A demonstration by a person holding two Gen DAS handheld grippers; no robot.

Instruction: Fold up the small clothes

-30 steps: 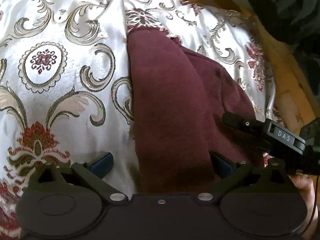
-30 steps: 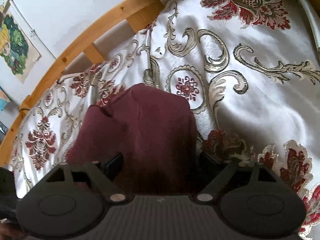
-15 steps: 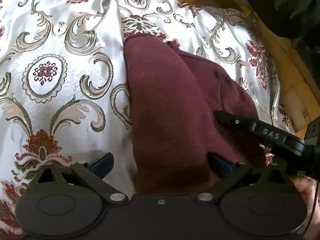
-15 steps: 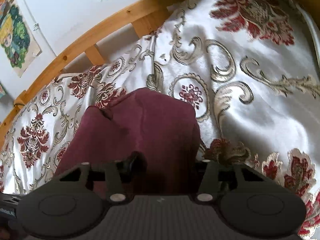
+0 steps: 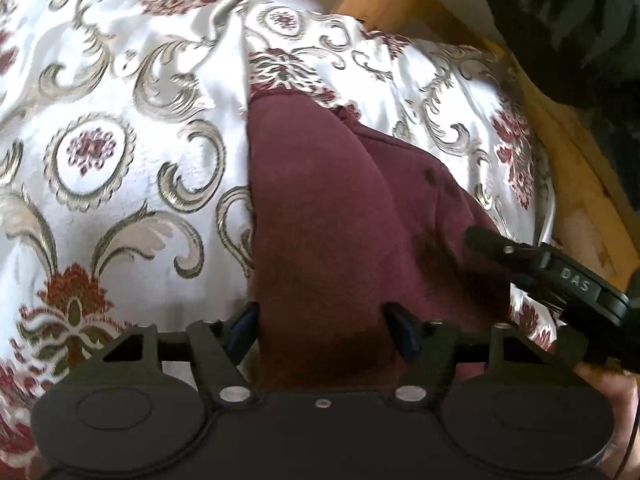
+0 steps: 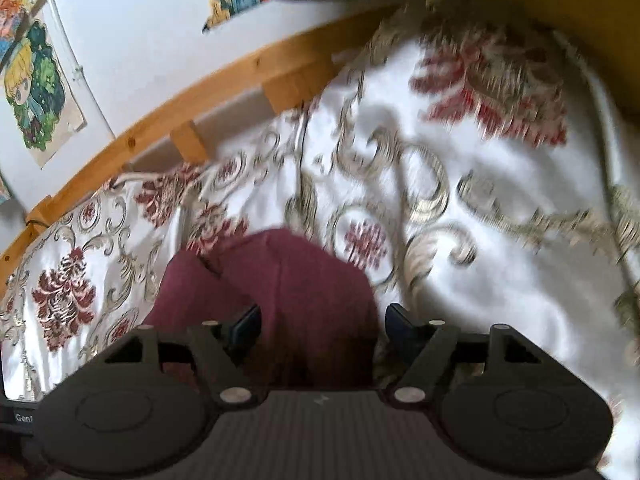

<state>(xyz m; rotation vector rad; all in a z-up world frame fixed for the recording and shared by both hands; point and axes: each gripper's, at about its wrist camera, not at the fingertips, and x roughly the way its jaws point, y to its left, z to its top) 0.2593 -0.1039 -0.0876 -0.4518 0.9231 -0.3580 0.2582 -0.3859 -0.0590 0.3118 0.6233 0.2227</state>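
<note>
Bedspread [image 5: 120, 128]: maroon garment [image 5: 320, 220] btwn left gripper [image 5: 320, 324] fingers, maybe ungripped.

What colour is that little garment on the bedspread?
Dark maroon garment, plain; clearest in the left wrist view.

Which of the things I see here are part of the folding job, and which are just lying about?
Part of the job:
- maroon garment
- left gripper
- right gripper

Just there:
- patterned bedspread, which the garment lies on
- wooden bed frame
- cartoon posters on the wall
- dark bundle
</note>
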